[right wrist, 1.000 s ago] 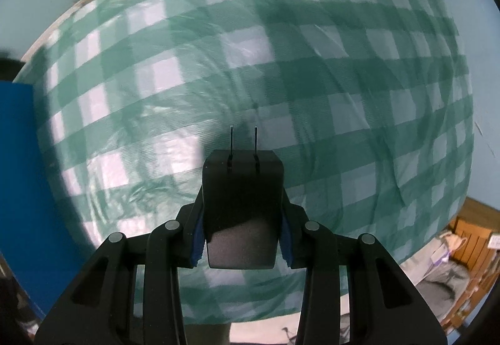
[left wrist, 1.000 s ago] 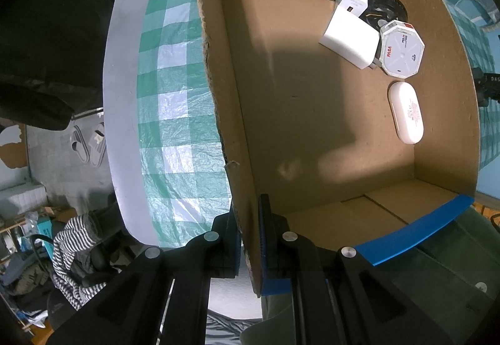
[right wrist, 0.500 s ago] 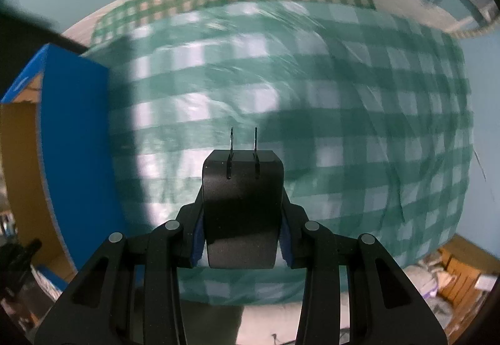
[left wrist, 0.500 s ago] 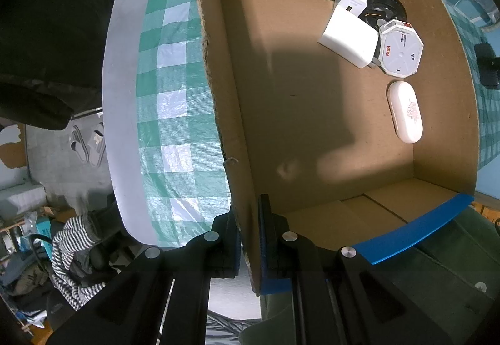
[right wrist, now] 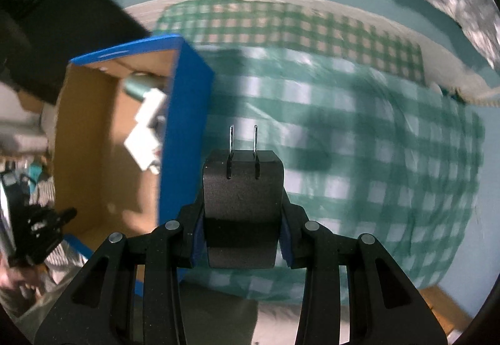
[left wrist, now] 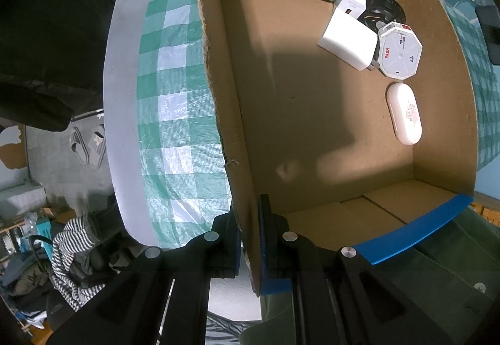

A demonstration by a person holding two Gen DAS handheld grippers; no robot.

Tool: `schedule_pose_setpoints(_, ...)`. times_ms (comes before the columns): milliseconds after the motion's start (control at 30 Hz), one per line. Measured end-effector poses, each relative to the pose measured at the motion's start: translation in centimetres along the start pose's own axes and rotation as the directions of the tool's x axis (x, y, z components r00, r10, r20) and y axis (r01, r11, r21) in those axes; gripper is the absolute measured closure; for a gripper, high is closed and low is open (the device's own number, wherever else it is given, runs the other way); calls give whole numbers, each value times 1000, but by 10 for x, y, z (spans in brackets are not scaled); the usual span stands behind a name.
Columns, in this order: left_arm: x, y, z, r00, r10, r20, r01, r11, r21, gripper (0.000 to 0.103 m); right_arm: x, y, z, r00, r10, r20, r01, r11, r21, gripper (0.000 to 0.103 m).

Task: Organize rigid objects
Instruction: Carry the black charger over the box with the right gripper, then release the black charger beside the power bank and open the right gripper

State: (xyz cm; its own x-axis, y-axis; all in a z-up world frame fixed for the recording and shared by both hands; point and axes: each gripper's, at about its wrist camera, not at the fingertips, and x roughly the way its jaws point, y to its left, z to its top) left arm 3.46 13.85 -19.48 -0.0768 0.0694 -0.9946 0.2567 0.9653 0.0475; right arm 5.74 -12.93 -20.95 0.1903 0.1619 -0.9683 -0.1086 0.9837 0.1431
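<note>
Over the checked cloth, right gripper (right wrist: 240, 238) points downward, pinching black charger (right wrist: 242, 207); left gripper (left wrist: 250, 238) clamps box wall (left wrist: 231, 113).

A desk (left wrist: 120, 113) covered by a green-and-white checked cloth (right wrist: 359, 138) carries an open cardboard box (left wrist: 312, 113) with blue outer sides, standing directly on the cloth near one edge.

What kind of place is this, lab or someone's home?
Most likely a home room. A table with a green checked cloth, slippers on the floor beside it, and striped clothing piled nearby all point that way.
</note>
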Motion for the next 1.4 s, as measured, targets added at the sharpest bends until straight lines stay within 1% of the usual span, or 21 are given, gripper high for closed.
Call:
schedule_pose_setpoints(167, 0, 0, 0, 1000, 0, 1, 0, 1000, 0, 94, -3, 34, 9, 1000, 13, 5, -12, 995, -103, 66)
schedule_pose_setpoints(300, 0, 1, 1, 1000, -1, 2, 1, 1000, -3, 94, -2, 63, 12, 1000, 22, -1, -21, 982, -187, 66)
schedule_pose_setpoints(500, 0, 2, 2, 1000, -2, 3, 2, 1000, -4, 94, 15, 105, 11, 999, 11, -34, -22, 943, -332, 66)
schedule_pose_setpoints(700, -1, 3, 3, 1000, -1, 7, 1, 1000, -6, 94, 44, 128, 5, 995, -18, -98, -26, 902, -431, 66)
schedule_pose_setpoints(900, -1, 3, 3, 1000, 1, 8, -1, 1000, -8, 94, 73, 136, -1, 988, -64, -143, -12, 877, -481, 66)
schedule_pose_setpoints(1167, -1, 2, 3, 1000, 1, 8, -1, 1000, -7, 94, 91, 134, -4, 980, -80, -181, -17, 875, -483, 66)
schedule_pose_setpoints(1333, -1, 1, 2, 1000, 3, 8, -3, 1000, -5, 94, 83, 133, 1, 985, -36, -168, -48, 882, -468, 66)
schedule_pose_setpoints(1400, -2, 1, 2, 1000, 4, 9, -4, 1000, -4, 94, 79, 131, 4, 987, -36, -157, -40, 889, -456, 66)
